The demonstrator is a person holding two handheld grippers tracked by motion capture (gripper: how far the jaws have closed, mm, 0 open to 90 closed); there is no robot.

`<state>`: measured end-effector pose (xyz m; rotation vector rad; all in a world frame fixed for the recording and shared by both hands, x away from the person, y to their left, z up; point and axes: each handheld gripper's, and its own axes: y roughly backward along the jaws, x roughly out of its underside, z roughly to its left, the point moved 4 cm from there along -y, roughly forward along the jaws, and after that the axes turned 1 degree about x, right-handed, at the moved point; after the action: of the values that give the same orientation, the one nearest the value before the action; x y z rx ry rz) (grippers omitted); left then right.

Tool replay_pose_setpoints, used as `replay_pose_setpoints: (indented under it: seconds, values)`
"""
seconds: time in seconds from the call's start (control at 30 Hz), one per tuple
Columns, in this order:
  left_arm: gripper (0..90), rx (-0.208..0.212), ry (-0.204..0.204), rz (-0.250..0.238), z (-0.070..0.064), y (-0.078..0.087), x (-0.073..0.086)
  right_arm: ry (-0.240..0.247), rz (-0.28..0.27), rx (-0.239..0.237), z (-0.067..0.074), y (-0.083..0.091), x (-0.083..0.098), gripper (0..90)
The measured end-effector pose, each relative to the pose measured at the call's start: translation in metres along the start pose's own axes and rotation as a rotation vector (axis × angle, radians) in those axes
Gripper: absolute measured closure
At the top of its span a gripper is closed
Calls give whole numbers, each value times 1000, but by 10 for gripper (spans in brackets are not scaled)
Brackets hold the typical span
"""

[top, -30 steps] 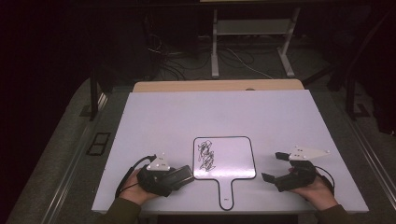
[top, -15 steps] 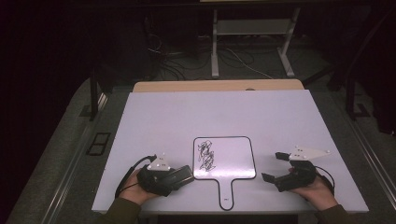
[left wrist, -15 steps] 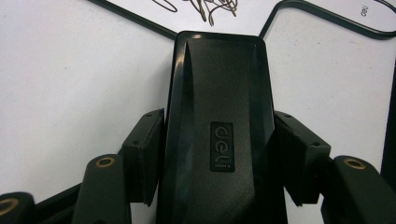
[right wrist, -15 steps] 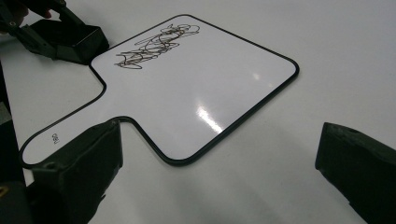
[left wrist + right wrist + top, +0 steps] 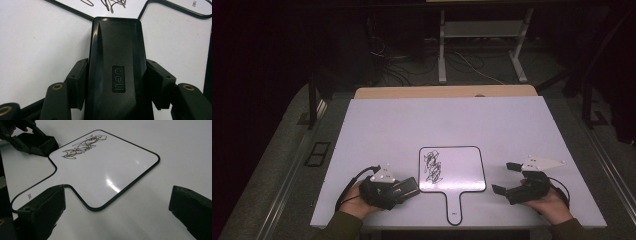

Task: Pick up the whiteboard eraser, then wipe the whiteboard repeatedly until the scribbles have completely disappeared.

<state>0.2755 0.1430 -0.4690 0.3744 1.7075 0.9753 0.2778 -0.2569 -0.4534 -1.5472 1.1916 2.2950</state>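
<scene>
Left hand-held gripper (image 5: 404, 188) is clamped on the black eraser (image 5: 116, 67); both pads sit against its long sides, and the jaws have just been closing onto it. The eraser's long axis runs straight out along the jaws, its far end poking past the fingertips.

What matters for the next move: the small whiteboard (image 5: 452, 170) lies directly ahead of that eraser tip, just beside it, flat on the bench (image 5: 437, 125). The scribble (image 5: 433, 168) sits in the near half of the board as seen from the left gripper, so it's a short push forward off the tip to get onto the ink. I judge the wipe is next, not started; the marks look intact.

The board's handle points back toward me, so its long axis runs across the left gripper's heading.

Right hand-held gripper (image 5: 502, 178) has its jaws apart with nothing between them, resting on the bench on the far side of the board. From it, the board lies ahead, handle nearest its left-side jaw. It's close enough to pin the board if it slides.

The left hand does the work and sits next to the ink.
</scene>
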Motion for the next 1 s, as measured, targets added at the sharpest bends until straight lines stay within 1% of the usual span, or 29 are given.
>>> replay_pose_setpoints:
  seconds: [0.13,0.23,0.37,0.47,0.53,0.6,0.7,0.73,0.83,0.87,0.97,1.0]
  values:
    - [389,4,-6,8,1,0,-1,2,-5,-4,-1,1,0,0]
    - [390,6,-4,4,1,1,-2,-1,-5,-4,-1,1,0,0]
    - [390,11,-2,-17,1,5,-5,4,-1,-3,0,0,1,0]
    - [390,14,10,-29,0,7,-7,2,-1,-4,1,1,1,0]
    - [390,15,11,-32,0,7,-7,1,-2,-4,1,1,1,0]
    - [390,12,1,-25,0,8,-8,2,-4,-4,0,1,1,0]
    - [390,15,8,-31,0,9,-10,3,-3,-4,0,2,2,0]
    - [390,15,11,-40,-1,9,-12,2,-3,-4,0,2,2,0]
    - [390,14,10,-34,-1,10,-12,4,-3,-2,0,2,2,0]
    - [390,16,18,-41,-1,10,-13,2,-4,-2,0,2,2,0]
    - [390,17,19,-36,0,11,-15,1,-4,-2,0,2,2,0]
    - [390,15,22,-42,0,11,-16,0,-5,-2,0,2,2,0]
